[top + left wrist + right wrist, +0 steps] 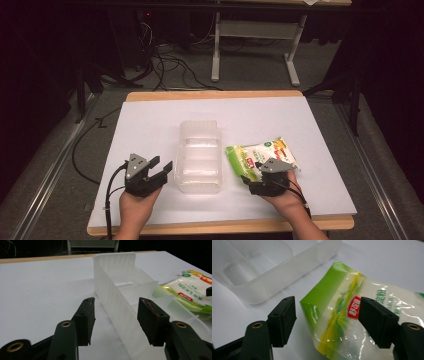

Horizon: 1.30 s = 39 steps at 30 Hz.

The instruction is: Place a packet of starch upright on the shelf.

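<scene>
A clear plastic bin (199, 156) lies in the middle of the white table. A green and white food packet (260, 156) lies flat just right of it. My left gripper (161, 167) is open by the bin's near left corner; in the left gripper view the bin's left wall (113, 295) runs between the jaws. My right gripper (251, 176) is open over the packet's near end. In the right gripper view the packet's green corner (329, 315) sits between the spread jaws, and the bin (262, 272) lies beyond.
The white table top (150, 125) has a wooden edge and room on the left and far sides. Beyond it stand a white frame (255, 45) and loose cables (170, 65) on the floor.
</scene>
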Each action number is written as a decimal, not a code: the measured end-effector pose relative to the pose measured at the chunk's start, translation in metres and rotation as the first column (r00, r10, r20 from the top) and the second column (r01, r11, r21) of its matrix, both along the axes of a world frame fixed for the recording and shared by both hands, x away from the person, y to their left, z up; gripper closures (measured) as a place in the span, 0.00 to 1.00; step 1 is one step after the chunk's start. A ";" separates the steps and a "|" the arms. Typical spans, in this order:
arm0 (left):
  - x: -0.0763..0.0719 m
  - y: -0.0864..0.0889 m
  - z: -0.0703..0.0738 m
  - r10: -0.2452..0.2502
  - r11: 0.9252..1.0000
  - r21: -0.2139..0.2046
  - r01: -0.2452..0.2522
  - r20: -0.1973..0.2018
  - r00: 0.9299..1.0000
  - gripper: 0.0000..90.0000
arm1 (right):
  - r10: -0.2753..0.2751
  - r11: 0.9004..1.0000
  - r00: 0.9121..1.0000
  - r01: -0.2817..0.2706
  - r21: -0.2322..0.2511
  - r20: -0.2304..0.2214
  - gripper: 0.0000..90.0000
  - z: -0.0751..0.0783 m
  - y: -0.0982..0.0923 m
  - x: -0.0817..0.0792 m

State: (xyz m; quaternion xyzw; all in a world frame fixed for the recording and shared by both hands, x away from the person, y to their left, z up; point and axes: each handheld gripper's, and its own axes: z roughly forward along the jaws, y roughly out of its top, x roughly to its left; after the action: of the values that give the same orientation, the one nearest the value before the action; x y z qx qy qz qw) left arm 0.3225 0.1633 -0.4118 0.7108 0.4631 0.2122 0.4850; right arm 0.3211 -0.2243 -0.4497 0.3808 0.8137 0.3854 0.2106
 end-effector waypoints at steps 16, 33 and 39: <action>0.015 0.022 -0.012 0.010 1.000 -0.013 -0.011 -0.064 0.998 0.54 | -0.069 0.980 0.997 0.071 -0.186 0.014 0.19 -0.023 0.024 0.013; 0.014 0.019 -0.014 -0.010 1.000 -0.005 0.010 -0.077 0.997 0.53 | -0.077 0.966 0.995 0.090 -0.242 0.063 0.61 -0.028 0.021 0.015; 0.014 0.017 -0.015 -0.018 1.000 0.001 0.018 -0.081 0.997 0.53 | -0.054 0.973 0.998 0.061 -0.223 0.035 0.82 -0.026 0.021 0.015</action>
State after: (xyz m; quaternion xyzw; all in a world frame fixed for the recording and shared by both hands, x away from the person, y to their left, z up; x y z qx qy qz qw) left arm 0.3369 0.1805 -0.4267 0.7235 0.4756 0.1794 0.4671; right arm 0.3361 -0.2036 -0.4755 0.3725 0.8375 0.2903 0.2749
